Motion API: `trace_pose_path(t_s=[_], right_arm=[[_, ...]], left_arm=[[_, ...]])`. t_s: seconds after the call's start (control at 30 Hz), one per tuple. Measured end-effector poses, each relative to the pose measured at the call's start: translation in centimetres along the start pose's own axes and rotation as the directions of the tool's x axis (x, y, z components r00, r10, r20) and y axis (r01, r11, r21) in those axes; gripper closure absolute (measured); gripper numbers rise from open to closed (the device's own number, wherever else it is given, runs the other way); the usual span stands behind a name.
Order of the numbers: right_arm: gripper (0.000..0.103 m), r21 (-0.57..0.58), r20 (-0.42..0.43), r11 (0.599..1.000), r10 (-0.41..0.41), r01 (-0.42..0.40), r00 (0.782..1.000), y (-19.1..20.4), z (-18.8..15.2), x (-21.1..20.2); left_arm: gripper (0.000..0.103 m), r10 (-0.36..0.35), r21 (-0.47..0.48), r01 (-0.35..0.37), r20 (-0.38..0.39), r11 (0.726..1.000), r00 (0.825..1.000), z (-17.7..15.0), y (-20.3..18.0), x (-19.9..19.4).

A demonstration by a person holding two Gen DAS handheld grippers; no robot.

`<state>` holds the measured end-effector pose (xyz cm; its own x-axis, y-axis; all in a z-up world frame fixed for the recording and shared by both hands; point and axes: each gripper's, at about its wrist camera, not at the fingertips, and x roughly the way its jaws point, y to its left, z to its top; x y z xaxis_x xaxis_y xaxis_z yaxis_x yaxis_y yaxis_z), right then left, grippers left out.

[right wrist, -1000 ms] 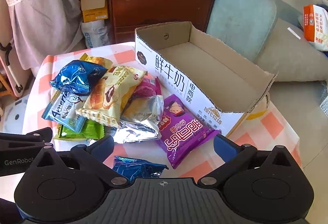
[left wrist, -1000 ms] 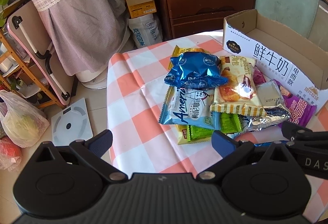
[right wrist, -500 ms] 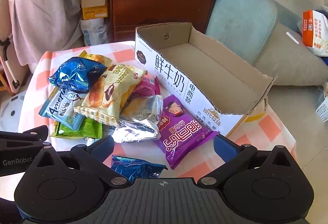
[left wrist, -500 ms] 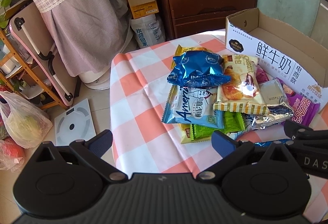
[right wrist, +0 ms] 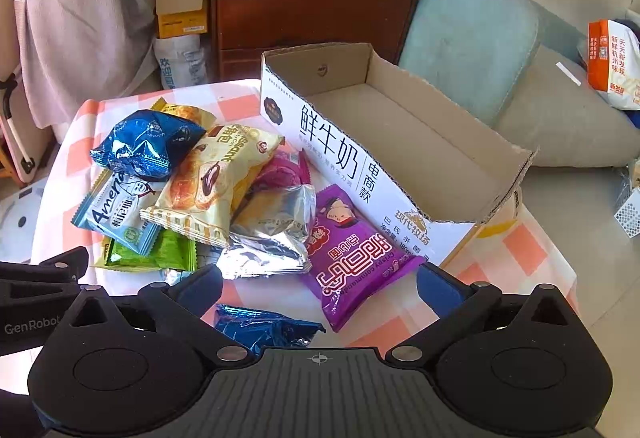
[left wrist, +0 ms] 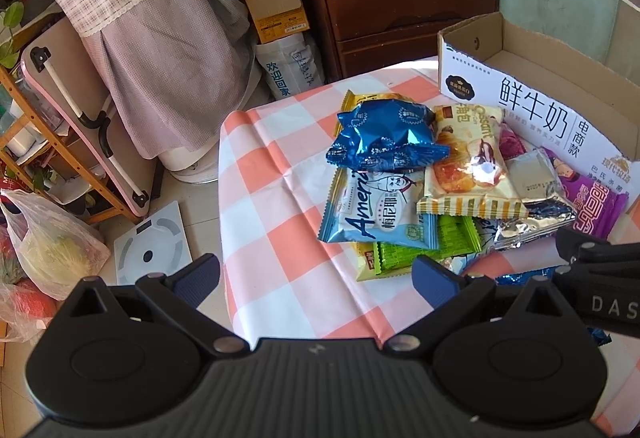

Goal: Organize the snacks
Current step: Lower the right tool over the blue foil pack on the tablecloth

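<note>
A pile of snack packets lies on the checked tablecloth (left wrist: 276, 197): a blue foil bag (left wrist: 384, 137) (right wrist: 148, 143) on top, a light blue packet (left wrist: 380, 209), a croissant packet (right wrist: 212, 185), a silver packet (right wrist: 272, 234), a green packet (right wrist: 156, 254) and a purple packet (right wrist: 356, 262). A small blue packet (right wrist: 264, 328) lies nearest. An open, empty cardboard box (right wrist: 400, 141) (left wrist: 552, 109) stands right of the pile. My left gripper (left wrist: 316, 276) is open and empty, short of the pile. My right gripper (right wrist: 320, 284) is open and empty above the small blue and purple packets.
A brown wooden cabinet (right wrist: 312, 21) stands behind the table, with cardboard boxes (left wrist: 276, 13) beside it. A sofa (right wrist: 520, 77) is to the right. A scale (left wrist: 152, 242), plastic bags (left wrist: 48, 238) and a shelf (left wrist: 24, 117) are on the floor at left.
Both grippers have drifted slightly; the views shift a little. The packets and box have not moved. Both grippers stay open.
</note>
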<state>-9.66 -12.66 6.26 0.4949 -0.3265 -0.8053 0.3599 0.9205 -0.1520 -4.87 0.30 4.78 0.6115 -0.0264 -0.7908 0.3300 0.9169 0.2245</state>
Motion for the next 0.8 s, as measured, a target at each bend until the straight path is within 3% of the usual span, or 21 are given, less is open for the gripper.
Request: trace_pose_path(t_s=[0.5, 0.8], right_arm=[[0.0, -0.014, 0.014, 1.0, 0.019, -0.019, 1.0, -0.3, -0.2, 0.0], [0.002, 0.021, 0.0, 0.991, 0.135, -0.135, 0.991, -2.6, -1.0, -0.3]], left_arm=[[0.002, -0.05, -0.013, 0.05, -0.008, 0.999, 0.999, -0.3, 0.3, 0.2], [0.001, -0.069, -0.083, 0.067, -0.028, 0.994, 0.997, 0.0, 2.3, 0.9]])
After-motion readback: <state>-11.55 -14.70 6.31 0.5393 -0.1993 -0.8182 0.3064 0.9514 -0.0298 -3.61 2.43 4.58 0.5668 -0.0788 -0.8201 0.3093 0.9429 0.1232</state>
